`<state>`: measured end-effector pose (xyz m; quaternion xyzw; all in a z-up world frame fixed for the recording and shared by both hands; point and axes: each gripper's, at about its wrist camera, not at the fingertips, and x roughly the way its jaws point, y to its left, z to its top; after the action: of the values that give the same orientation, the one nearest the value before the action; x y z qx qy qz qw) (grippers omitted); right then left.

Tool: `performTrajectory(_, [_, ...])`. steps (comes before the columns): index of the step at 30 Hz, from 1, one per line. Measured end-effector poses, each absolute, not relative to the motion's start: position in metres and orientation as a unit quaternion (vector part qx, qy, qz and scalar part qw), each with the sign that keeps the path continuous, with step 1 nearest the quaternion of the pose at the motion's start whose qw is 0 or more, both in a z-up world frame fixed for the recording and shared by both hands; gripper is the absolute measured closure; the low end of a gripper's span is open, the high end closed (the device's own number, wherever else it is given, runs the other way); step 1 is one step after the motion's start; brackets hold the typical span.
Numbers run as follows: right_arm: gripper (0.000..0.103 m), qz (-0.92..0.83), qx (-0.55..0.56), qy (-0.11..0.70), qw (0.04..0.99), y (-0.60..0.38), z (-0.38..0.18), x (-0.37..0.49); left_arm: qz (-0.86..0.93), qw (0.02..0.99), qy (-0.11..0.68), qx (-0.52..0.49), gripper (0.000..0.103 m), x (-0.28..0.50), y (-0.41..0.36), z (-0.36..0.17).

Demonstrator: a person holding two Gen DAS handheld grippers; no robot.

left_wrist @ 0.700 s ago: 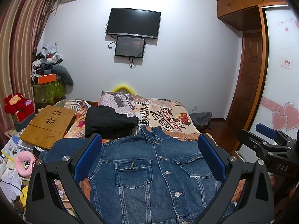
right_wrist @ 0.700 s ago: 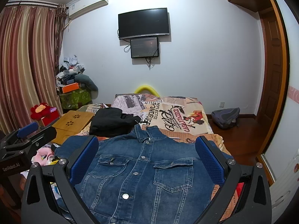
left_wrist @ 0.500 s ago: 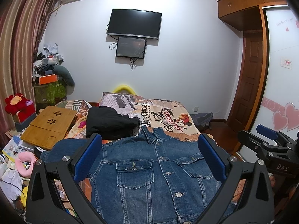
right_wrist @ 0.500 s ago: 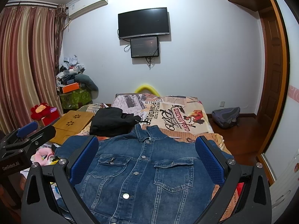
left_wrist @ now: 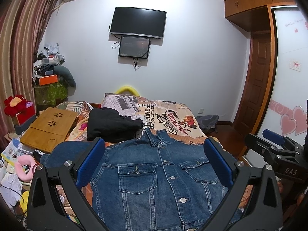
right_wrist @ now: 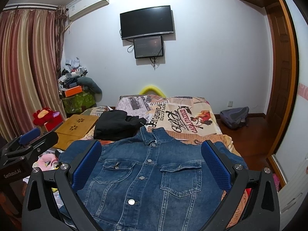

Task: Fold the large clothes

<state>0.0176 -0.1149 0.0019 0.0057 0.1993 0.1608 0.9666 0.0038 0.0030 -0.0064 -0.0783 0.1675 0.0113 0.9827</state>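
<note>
A: What lies before my grippers?
B: The bed (left_wrist: 173, 115), and on it the denim jacket (left_wrist: 159, 177) spread flat, front up, directly under and ahead of both, collar away from me.
A: And my left gripper (left_wrist: 154, 161) and right gripper (right_wrist: 152, 165)?
B: Both spread wide, pinching nothing, above the jacket. A black garment (right_wrist: 115, 129) lies beyond, left.

A home bedroom: bed (left_wrist: 173, 119), curtains (right_wrist: 25, 73), wall television (left_wrist: 137, 23), wardrobe (left_wrist: 288, 77).
</note>
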Motion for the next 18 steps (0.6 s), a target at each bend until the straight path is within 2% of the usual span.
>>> performTrajectory(11, [0.0,0.157,0.003,0.217,0.963,-0.114,-0.002,0.036,0.03,0.982,0.171,-0.072,0.0,0.021,0.016,-0.016])
performTrajectory(18, [0.0,0.143,-0.005,0.241,0.96,-0.11,-0.012,0.062,0.097,0.975,0.179,-0.09,0.0,0.046,0.054,-0.029])
